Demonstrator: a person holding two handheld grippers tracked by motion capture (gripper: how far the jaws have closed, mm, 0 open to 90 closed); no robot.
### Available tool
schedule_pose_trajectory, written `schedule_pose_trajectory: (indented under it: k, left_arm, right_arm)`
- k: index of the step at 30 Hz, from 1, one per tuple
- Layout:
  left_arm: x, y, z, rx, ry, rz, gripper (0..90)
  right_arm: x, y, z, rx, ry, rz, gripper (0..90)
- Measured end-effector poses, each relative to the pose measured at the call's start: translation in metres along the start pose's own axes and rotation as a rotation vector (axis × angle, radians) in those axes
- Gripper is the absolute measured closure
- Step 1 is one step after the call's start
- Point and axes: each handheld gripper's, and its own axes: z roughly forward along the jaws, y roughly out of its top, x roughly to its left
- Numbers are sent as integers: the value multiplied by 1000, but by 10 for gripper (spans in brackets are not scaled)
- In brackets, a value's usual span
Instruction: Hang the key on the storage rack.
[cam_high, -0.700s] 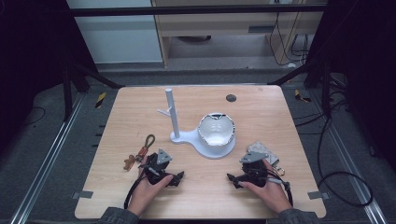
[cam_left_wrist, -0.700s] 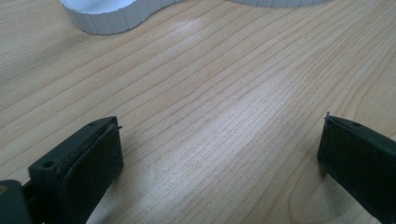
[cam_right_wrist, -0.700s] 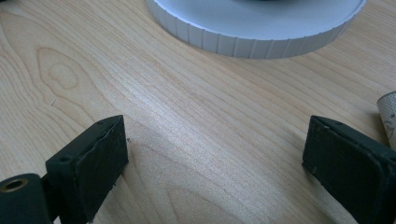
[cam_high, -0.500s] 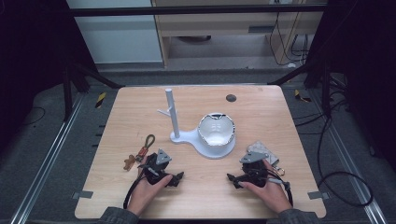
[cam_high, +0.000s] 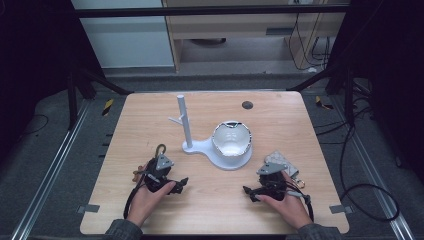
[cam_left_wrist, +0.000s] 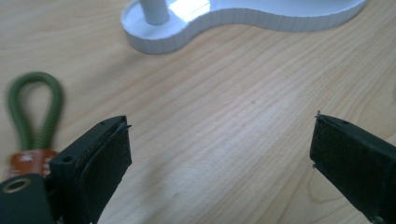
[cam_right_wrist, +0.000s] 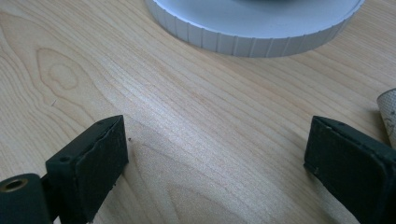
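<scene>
Left hand-held gripper (cam_high: 177, 186): it rests low near the front edge of the table (cam_high: 280, 107), on the left side. Its jaws stand wide apart with nothing between them.

Right hand-held gripper (cam_high: 250, 192): it rests low near the front edge, on the right side. Its jaws are wide apart too, and hold nothing.

Green loop (cam_left_wrist: 32, 109): a green cord loop with a small brown tag, flat on the table just beside the left hand-held gripper, toward the left edge.

Small flat thing (cam_high: 278, 161): it lies near the right edge, just behind the right hand-held gripper. I cannot tell what it is.

White stand (cam_high: 186, 122): a post with a little branch, on a white base in the middle of the table. A white bowl (cam_high: 231, 140) sits on the same base.

Step in hand: I think the left side picks up the green loop first.

How to do it well: turn left toward the loop, go down slowly, close on the cord, not the tag. Lift straight up. Stay away from the white base.
</scene>
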Motion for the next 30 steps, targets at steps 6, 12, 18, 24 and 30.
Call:
schedule_pose_trajectory:
  k: [6,12,18,24,30]
  left_arm:
    - [12,20,-7,47,26,2,37]
    - [32,33,-10,127,83,14,73]
    - [46,38,-17,172,101,26,112]
    - [61,42,-21,230,109,2,157]
    - [71,44,-24,265,135,-3,224]
  right_arm:
    - [0,0,0,1,-1,2,60]
    - [0,-1,0,-4,-7,-7,60]
    - [0,-1,-1,-1,-3,1,60]
    - [1,-1,-1,0,-5,4,58]
    - [0,-1,-1,0,-4,4,57]
